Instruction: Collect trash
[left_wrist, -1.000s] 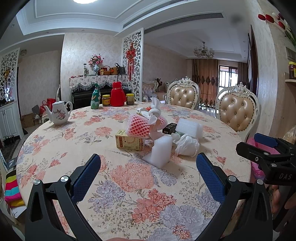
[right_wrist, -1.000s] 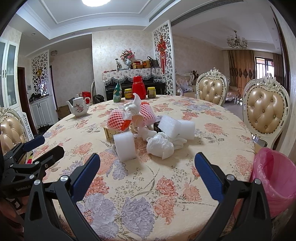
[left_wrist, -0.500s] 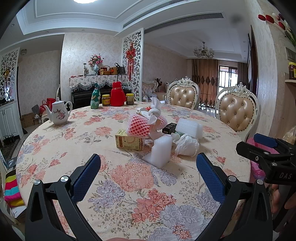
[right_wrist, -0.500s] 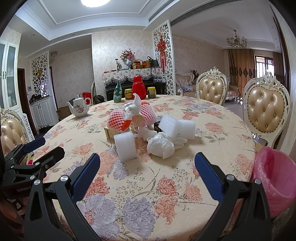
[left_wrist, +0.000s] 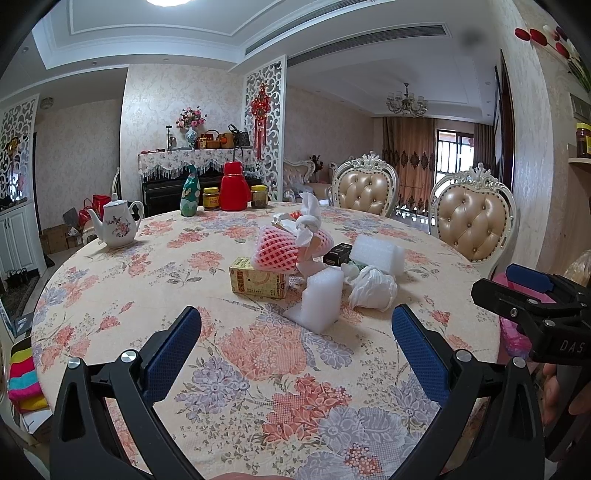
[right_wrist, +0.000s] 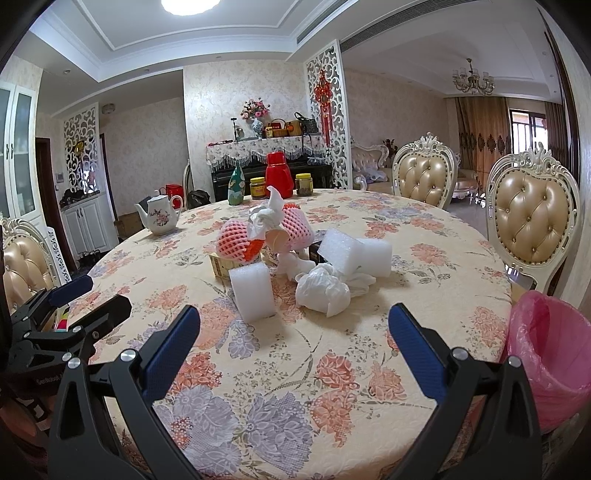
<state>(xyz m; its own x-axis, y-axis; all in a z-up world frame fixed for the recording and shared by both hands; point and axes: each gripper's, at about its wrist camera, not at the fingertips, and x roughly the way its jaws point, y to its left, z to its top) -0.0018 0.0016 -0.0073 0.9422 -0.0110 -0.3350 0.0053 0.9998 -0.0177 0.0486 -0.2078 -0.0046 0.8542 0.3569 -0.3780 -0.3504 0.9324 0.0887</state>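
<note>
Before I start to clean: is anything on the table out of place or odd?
Yes. A loose heap of trash sits mid-table: white foam blocks, crumpled white bags, pink foam fruit nets. The teapot stands upright; nothing is spilled.

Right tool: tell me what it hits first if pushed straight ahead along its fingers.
Most likely the crumpled white bag, lying on the tablecloth about midway between the open fingers of the right tool. The upright foam block stands slightly left of that line. Depth is uncertain.

Round surface (left_wrist: 122, 295), floral cloth. Centre: foam blocks (right_wrist: 253, 291), crumpled bag (right_wrist: 321, 290), yellow box (left_wrist: 258, 282), pink netting. Far edge: teapot (left_wrist: 116, 225), jars, red flask (left_wrist: 233, 186).
</note>
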